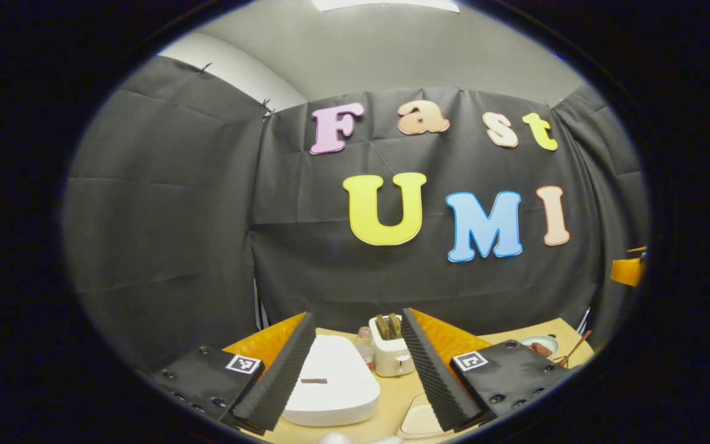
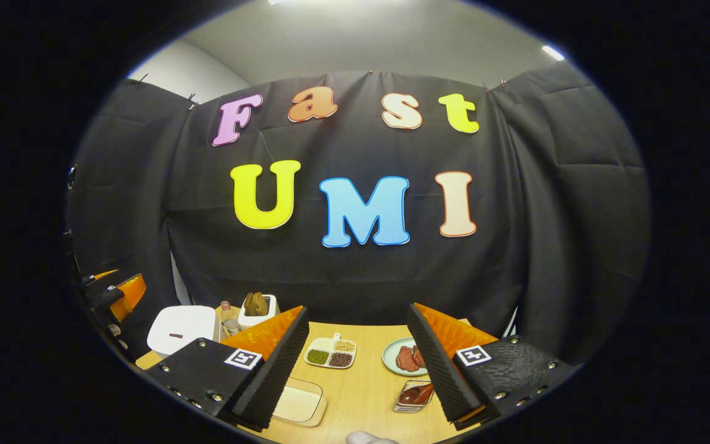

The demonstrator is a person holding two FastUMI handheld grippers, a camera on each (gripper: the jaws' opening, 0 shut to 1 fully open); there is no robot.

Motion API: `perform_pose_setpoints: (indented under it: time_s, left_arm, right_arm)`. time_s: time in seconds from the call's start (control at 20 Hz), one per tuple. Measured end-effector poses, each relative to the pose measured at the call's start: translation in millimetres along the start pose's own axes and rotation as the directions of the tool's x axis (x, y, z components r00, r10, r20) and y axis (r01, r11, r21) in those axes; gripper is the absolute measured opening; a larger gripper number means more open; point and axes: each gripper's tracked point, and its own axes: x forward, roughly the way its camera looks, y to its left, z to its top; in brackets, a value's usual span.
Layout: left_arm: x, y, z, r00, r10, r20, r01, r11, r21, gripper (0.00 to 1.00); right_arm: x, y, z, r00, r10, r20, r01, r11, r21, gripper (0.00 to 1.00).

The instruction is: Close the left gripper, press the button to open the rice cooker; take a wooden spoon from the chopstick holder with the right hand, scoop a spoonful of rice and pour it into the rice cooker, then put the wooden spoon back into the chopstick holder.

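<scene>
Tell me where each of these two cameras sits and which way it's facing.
Left gripper view: rides the left gripper, looking forward over the table at the closed white rice cooker and toaster; its own open fingers show.
Right gripper view: rides the right gripper, facing the divided grain dish and meat plate; open fingers show.
Shared: rice cooker, toaster, table, booth wall.

White rice cooker, lid shut, flat-topped, small dark mark on lid, sits on table, bottom centre of left gripper view; lower left of right gripper view. Wooden spoon, chopstick holder: cannot tell.
</scene>
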Motion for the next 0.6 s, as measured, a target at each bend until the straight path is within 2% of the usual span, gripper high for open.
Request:
perform_pose_setpoints:
  time_s: [0.1,0.2,0.3,0.4,0.6]
  left_arm:
    - [6,9,-7,1.000,0.010,-0.011,-0.010,1.000,0.014,0.95]
    - [17,22,-18,0.999,0.039,-0.027,-0.038,0.999,0.027,0.67]
    - [29,48,-33,0.991,0.119,-0.062,-0.117,0.992,0.046,0.38]
    - [46,48,-64,0.985,0.095,-0.144,-0.095,0.995,0.009,0.10]
    - [80,63,-125,0.951,0.114,-0.287,-0.124,0.992,-0.016,0.09]
  right_arm:
    - [-2,4,-2,1.000,-0.002,-0.011,0.002,1.000,0.000,0.99]
    - [-4,4,-3,1.000,-0.013,-0.017,0.012,1.000,-0.013,0.99]
    - [-5,6,-2,1.000,-0.022,-0.021,0.022,0.999,-0.026,0.99]
    - [-9,6,-3,0.999,-0.034,-0.027,0.033,0.999,-0.036,0.98]
    - [-13,4,-9,0.997,-0.065,-0.050,0.062,0.996,-0.065,0.99]
